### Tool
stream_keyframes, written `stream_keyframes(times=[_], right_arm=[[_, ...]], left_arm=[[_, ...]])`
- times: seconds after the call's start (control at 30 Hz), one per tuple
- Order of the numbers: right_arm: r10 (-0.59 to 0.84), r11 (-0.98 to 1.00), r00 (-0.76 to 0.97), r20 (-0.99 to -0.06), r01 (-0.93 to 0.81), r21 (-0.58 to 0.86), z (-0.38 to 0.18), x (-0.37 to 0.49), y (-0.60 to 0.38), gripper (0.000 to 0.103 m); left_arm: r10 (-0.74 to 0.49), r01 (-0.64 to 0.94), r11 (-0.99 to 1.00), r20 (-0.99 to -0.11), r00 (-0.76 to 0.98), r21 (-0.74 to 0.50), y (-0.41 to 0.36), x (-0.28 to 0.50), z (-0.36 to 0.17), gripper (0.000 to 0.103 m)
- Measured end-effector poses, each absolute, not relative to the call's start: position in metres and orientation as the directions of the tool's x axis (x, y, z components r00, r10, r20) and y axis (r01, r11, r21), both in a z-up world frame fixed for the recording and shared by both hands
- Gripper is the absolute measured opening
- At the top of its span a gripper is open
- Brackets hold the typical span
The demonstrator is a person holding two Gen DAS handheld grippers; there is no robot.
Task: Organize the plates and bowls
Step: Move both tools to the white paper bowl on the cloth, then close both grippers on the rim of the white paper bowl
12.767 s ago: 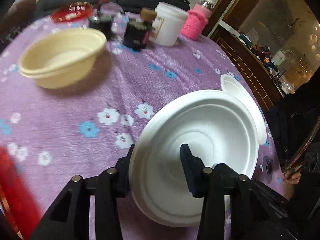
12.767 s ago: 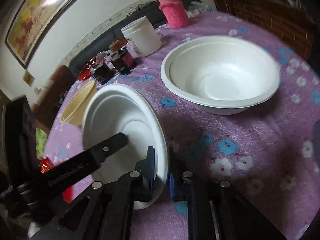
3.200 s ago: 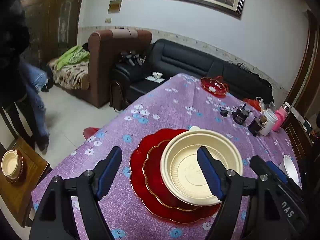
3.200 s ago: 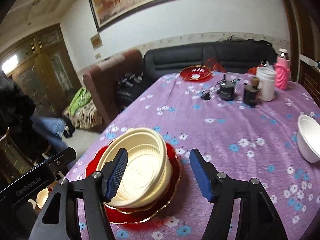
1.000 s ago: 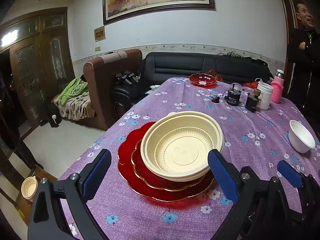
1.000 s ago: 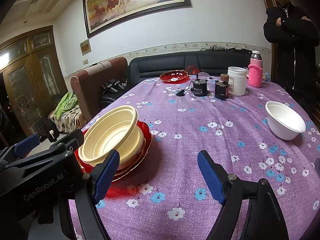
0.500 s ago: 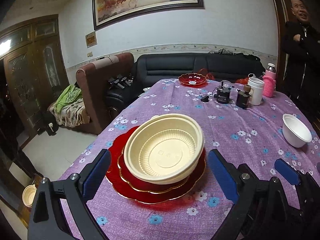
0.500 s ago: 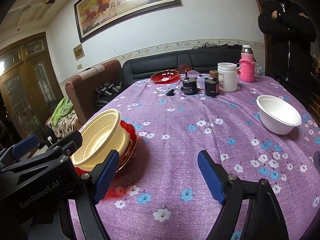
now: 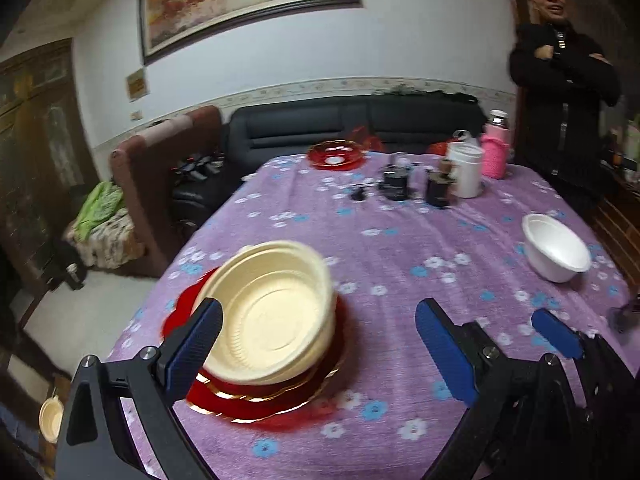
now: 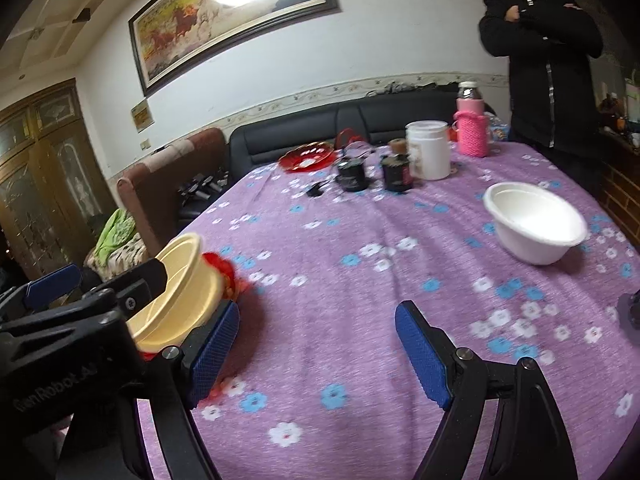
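Left wrist view, left gripper point(image 9: 318, 342) spread empty, cream bowls point(image 9: 272, 314) on red plates point(image 9: 280, 398) just ahead.

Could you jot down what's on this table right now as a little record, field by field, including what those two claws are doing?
table: purple floral cloth
near stack: cream bowls on red plates
white bowl: alone on the right side
far end: red dish, white jar, pink bottle, small dark jars
left claw: open, empty
right claw: open, empty
bystander: standing past the table, arms crossed
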State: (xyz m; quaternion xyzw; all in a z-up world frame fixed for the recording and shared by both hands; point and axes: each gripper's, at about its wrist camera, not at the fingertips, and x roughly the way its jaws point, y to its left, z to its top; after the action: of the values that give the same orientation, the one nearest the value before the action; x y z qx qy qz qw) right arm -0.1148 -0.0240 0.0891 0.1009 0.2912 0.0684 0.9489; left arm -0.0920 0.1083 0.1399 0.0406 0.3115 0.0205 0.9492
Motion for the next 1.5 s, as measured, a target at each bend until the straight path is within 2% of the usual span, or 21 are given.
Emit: stream_keyframes(times=[0.2,0.33,0.6,0.77,0.87,0.93,1.0,1.1,1.2,1.27,1.33,1.5], right_arm=[[0.048,0.989,0.844,-0.535,0.035,0.144,0.111,-0.098,-0.074,0.085],[-0.076,0.981,0.849,-0.523,0.157,0.114,0.126,-0.082,-0.125,0.085],[-0.23,0.946,0.781,-0.58,0.32,0.057,0.118,-0.03,-0.21,0.085],[-0.314,0.919,0.733,-0.603,0.395,0.002,0.102,-0.012,-0.242,0.083],[-0.318,0.909,0.712,-0.626,0.417,0.012,0.09,-0.003,-0.258,0.078],[-0.32,0.902,0.686,-0.653,0.431,0.011,0.08,0.002,-0.268,0.072],[-0.327,0.896,0.673,-0.663,0.445,0.009,0.074,0.005,-0.274,0.071],[-0.33,0.887,0.661,-0.674,0.462,0.018,0.068,0.007,-0.283,0.071],[-0.314,0.886,0.644,-0.697,0.464,0.03,0.06,0.01,-0.287,0.071],[-0.298,0.888,0.631,-0.716,0.459,0.034,0.052,0.013,-0.288,0.066],[-0.279,0.894,0.617,-0.736,0.447,0.036,0.045,0.017,-0.287,0.06],[-0.264,0.896,0.607,-0.75,0.442,0.042,0.039,0.018,-0.286,0.055]], left_arm=[[-0.079,0.114,0.993,-0.622,0.779,0.017,0.084,-0.078,0.153,0.097],[-0.106,0.139,0.99,-0.624,0.774,0.003,0.068,-0.061,0.158,0.097],[-0.262,0.233,0.963,-0.665,0.7,-0.134,0.026,0.009,0.167,0.097],[-0.327,0.262,0.943,-0.702,0.632,-0.203,-0.011,0.056,0.145,0.097],[-0.361,0.273,0.931,-0.738,0.57,-0.244,-0.033,0.077,0.124,0.097],[-0.378,0.281,0.923,-0.759,0.531,-0.263,-0.048,0.09,0.108,0.097],[-0.386,0.285,0.919,-0.775,0.5,-0.274,-0.06,0.102,0.094,0.096],[-0.408,0.287,0.909,-0.785,0.466,-0.302,-0.078,0.115,0.077,0.093],[-0.45,0.299,0.888,-0.792,0.412,-0.349,-0.095,0.127,0.061,0.083],[-0.461,0.308,0.88,-0.805,0.374,-0.361,-0.105,0.135,0.051,0.065],[-0.461,0.315,0.877,-0.82,0.339,-0.363,-0.114,0.141,0.041,0.053],[-0.451,0.326,0.879,-0.832,0.324,-0.349,-0.128,0.146,0.03,0.052]])
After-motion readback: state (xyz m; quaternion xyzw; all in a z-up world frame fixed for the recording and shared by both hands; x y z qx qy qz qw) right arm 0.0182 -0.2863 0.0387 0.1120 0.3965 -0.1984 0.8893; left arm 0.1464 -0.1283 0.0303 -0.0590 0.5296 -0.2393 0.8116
